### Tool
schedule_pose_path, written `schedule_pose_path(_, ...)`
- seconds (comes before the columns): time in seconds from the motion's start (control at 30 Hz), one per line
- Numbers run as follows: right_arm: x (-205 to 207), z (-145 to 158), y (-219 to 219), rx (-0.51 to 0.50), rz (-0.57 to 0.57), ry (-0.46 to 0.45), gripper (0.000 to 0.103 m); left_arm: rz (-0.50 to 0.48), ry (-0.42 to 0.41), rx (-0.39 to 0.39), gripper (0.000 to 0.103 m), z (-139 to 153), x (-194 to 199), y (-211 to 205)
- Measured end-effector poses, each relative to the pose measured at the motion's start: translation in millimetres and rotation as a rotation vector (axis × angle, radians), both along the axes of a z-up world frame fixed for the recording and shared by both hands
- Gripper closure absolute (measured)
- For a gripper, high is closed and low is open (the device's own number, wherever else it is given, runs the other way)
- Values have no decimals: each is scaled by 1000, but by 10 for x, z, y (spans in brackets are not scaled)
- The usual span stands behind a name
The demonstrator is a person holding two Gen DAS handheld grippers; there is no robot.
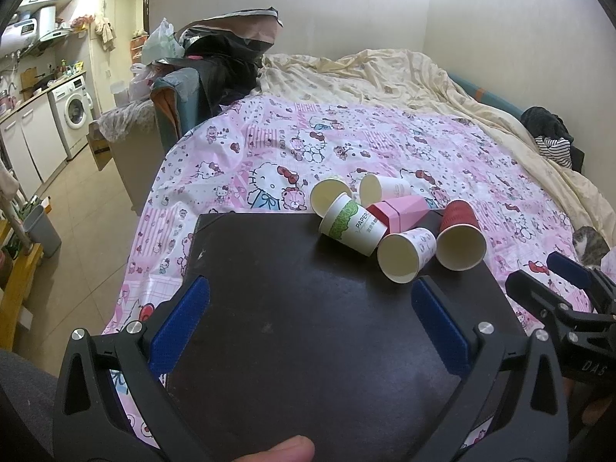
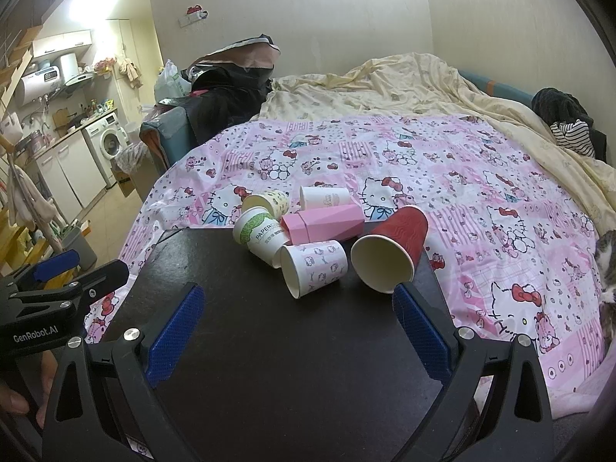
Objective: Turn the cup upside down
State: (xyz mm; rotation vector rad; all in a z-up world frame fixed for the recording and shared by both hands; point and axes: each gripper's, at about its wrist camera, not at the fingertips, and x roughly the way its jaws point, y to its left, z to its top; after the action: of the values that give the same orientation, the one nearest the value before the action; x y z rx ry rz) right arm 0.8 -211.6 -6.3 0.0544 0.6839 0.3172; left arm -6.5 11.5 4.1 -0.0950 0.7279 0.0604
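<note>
Your left gripper [image 1: 310,296] and right gripper [image 2: 298,304] both hover level over the dark board [image 2: 269,346], jaws spread wide, gripping nothing. The red cup [image 2: 389,248] lies tipped at the board's far right edge, apparently just beyond your right fingertip [image 2: 404,300].

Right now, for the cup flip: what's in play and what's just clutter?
In play: red cup, kitty cup, green cup, pink cup, two far cups, board, both open tongs.
Clutter: cat, striped shirt, bin.

right gripper [image 2: 298,300] jaws spread wide above the dark table [image 2: 269,346]; red cup [image 2: 396,246] lies tipped beside them.
</note>
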Motion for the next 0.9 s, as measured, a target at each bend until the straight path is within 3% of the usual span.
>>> schedule_pose_path(0.9, -8, -2, 55, 13, 10, 18, 3, 2, 23, 19, 0, 24, 38, 10)
